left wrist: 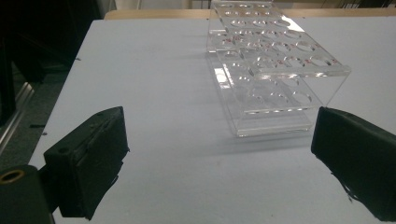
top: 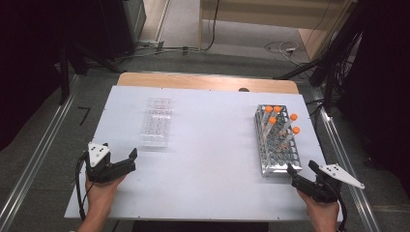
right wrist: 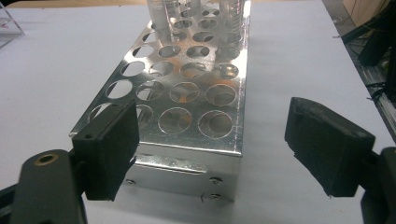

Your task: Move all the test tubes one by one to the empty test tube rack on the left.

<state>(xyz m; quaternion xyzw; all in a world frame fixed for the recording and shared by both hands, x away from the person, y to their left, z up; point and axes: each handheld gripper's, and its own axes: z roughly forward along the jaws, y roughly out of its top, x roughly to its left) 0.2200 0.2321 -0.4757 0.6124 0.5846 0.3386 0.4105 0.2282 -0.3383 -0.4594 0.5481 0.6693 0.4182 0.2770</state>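
Note:
A clear plastic tube rack [top: 157, 121] with all its holes empty stands on the left half of the white table top [top: 208, 183]. On the right stands a metal tube rack [top: 276, 145]; several orange-capped tubes [top: 278, 116] fill its far end. My left gripper [top: 128, 161] hovers at the near left, open, with the clear rack [left wrist: 275, 70] a short way beyond its jaws [left wrist: 219, 126]. My right gripper [right wrist: 212, 114] is open at the near right [top: 302, 169], just short of the near end of the metal rack [right wrist: 187, 93]. Nothing is held between either pair of jaws.
The white top lies on a wooden table [top: 208, 81] whose far edge shows. Metal rails [top: 338, 145] run along both sides on the floor. Cables [top: 283, 47] and dark stands lie beyond the far edge. A hand holds each gripper at the near edge.

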